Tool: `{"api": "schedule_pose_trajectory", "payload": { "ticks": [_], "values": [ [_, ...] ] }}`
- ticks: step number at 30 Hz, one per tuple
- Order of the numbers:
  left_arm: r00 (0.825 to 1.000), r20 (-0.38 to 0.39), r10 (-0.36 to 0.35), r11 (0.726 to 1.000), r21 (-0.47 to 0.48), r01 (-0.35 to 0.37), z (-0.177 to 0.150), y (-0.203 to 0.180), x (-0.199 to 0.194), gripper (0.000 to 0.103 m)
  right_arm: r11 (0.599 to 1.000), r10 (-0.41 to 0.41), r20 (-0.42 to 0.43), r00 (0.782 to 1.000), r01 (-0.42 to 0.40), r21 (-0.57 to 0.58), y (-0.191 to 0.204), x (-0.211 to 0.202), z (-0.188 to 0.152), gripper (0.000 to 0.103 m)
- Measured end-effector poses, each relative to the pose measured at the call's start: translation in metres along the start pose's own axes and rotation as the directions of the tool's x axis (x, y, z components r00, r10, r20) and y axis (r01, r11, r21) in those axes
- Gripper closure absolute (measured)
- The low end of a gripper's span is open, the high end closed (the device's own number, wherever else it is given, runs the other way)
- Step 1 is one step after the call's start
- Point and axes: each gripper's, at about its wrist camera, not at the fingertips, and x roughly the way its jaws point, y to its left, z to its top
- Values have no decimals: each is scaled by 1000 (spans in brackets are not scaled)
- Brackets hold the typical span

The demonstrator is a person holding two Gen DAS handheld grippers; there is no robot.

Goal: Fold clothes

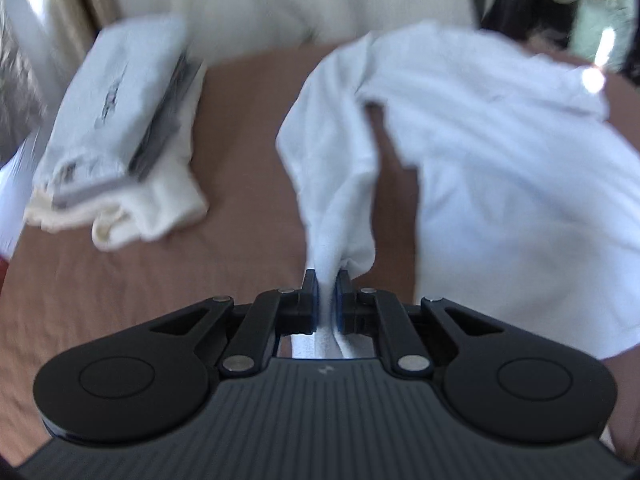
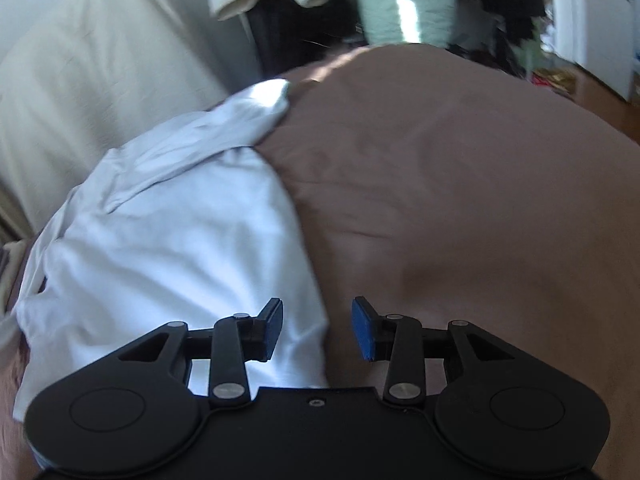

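A white T-shirt [image 1: 500, 152] lies spread on the brown bed cover [image 1: 160, 264]. My left gripper [image 1: 327, 296] is shut on a bunched part of it, and the pinched cloth rises in a loose band back toward the shirt's body. In the right wrist view the same white T-shirt [image 2: 176, 240] covers the left half of the brown cover [image 2: 460, 200]. My right gripper [image 2: 318, 330] hangs open just above the shirt's right edge, with nothing between its blue pads [image 2: 363, 334].
A stack of folded clothes [image 1: 116, 136], white and grey over cream, sits at the left of the bed. A pale pillow or headboard [image 2: 72, 92] lies beyond the shirt. Hanging garments [image 2: 404, 4] and clutter stand past the bed's far edge.
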Motion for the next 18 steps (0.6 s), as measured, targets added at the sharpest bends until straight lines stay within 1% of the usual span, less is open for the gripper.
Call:
{"api": "schedule_pose_trajectory", "payload": {
  "ticks": [1,3,4,5,7,8,9,11,13,15,16,17,18],
  "values": [
    [999,-17,36,999,-11,-37,-1,3,4,91,1000,1,-9,1000,-1,3,-1,1,-2,59],
    [995,-33,96,994,-48,-98,0,15,10,82,1000,6,-28,1000,-6,11,-4,3,-5,59],
    [994,-27,102,992,-77,-104,1,23,10,74,1000,11,-37,999,-11,17,-5,4,-7,59],
    [996,-7,84,990,-114,-84,3,32,8,69,1000,14,-44,999,-13,23,-7,5,-9,58],
    [999,34,40,984,-172,-33,6,45,4,65,999,-19,-45,999,21,26,-8,7,-12,58],
    [999,52,1,984,-175,8,7,43,3,62,999,-48,-49,998,49,21,-9,8,-13,57],
    [997,70,-37,983,-178,49,8,41,1,62,998,-60,-54,997,61,17,-11,10,-14,57],
    [988,106,-114,975,-180,132,10,36,-1,61,998,-43,-57,997,45,40,-17,11,-15,56],
    [972,142,-189,960,-180,213,12,32,-4,61,997,-6,-65,998,11,71,-20,13,-16,56],
    [956,152,-250,953,-134,271,12,19,-5,58,997,30,-76,997,-25,68,-18,16,-18,56],
    [949,146,-280,950,-101,296,12,10,-3,50,998,44,-81,996,-39,56,-16,16,-19,56],
    [942,126,-312,945,-64,322,11,0,0,44,998,56,-84,995,-52,45,-14,16,-21,56],
    [938,94,-335,940,-37,339,10,-9,6,43,997,64,-86,994,-61,38,-13,15,-22,55]
  ]
}}
